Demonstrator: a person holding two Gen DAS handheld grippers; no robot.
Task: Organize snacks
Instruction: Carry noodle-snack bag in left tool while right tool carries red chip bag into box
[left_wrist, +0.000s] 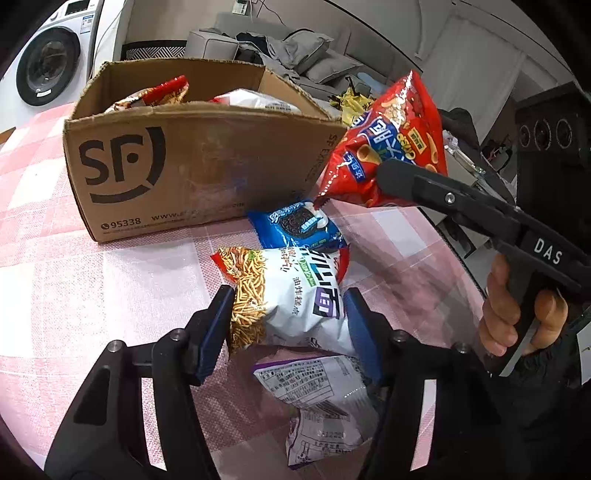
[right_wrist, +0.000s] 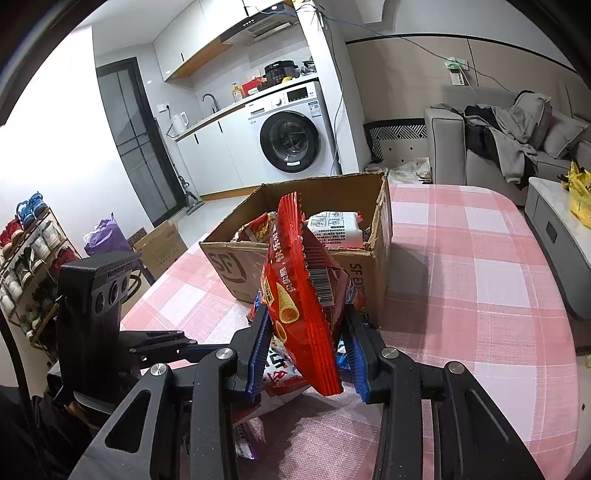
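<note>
In right claw (right_wrist: 308, 354), red snack bag (right_wrist: 306, 295) upright, long axis vertical

both wrist views look down close over the table (left_wrist: 92, 280), sharing the cardboard box (right_wrist: 295, 258).

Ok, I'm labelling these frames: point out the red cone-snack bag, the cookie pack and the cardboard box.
red cone-snack bag (right_wrist: 306, 295), right wrist view, middle of its back.
cookie pack (left_wrist: 297, 225), left wrist view, printed cookie.
cardboard box (left_wrist: 192, 166), left wrist view, front wall.
</note>
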